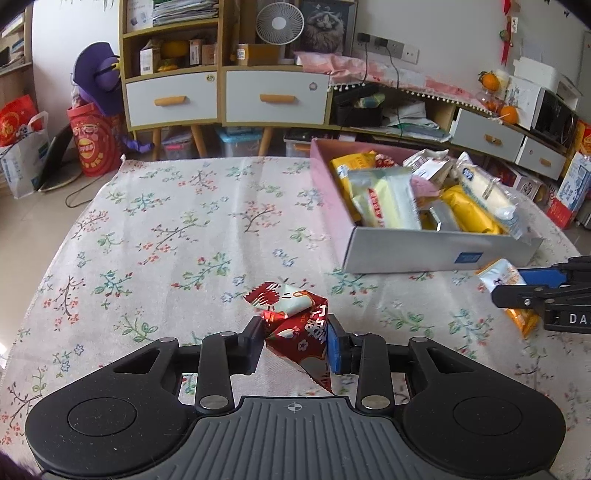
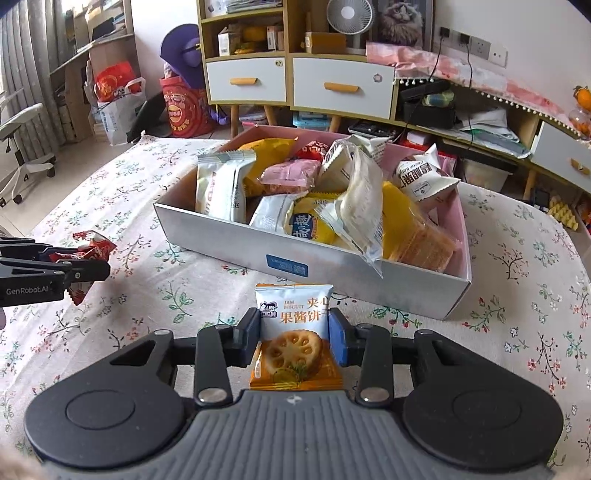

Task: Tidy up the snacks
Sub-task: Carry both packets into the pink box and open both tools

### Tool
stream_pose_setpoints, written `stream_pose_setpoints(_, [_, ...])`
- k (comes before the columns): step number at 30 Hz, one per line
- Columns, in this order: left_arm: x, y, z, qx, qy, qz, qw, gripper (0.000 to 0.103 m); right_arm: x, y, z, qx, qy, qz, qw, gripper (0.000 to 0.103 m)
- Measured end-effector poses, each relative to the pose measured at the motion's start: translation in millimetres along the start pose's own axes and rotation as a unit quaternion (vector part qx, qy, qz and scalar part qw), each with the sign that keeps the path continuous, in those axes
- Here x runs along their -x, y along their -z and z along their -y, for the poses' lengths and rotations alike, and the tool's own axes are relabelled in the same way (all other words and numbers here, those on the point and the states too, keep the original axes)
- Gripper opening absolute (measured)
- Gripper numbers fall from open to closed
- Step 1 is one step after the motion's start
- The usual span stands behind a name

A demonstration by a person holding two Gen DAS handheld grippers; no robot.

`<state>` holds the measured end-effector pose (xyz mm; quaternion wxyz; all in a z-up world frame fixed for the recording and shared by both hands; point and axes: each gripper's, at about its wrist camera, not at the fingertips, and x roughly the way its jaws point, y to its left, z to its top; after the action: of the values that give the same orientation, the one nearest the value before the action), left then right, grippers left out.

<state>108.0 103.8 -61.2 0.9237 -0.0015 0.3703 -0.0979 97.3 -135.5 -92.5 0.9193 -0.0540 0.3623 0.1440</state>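
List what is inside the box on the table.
The box holds piled snack packets: yellow ones, a pink packet, white wrappers. Whatever lies beneath the pile, and the box floor, is covered.

Left wrist view: low over the flowered tablecloth, close behind the left gripper, facing the shelves at the far wall, with the snack box off to the right.

Right wrist view: also low and close behind the right gripper, facing the same wall, but with the snack box straight ahead and near.

Shared by both: the tablecloth, the box, the shelves and the fan. Each gripper seen from the side at the other view's edge: right gripper, left gripper.
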Motion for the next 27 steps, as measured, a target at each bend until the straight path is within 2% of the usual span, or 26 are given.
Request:
stream_pose_setpoints(14, [16.1, -28.3, 26.0, 0.028, 0.041, 0.030, 0.9983, 0.031, 21.3, -17.0, 6.1, -0.036, -0.028, 0.045, 0.998, 0.036])
stream_pose_setpoints(27, [-2.3, -49.5, 73.5, 0.038, 0.085, 0.032, 0.9951, 0.031, 34.2, -33.6, 31.4, -0.099, -0.035, 0.096, 0.990, 0.036])
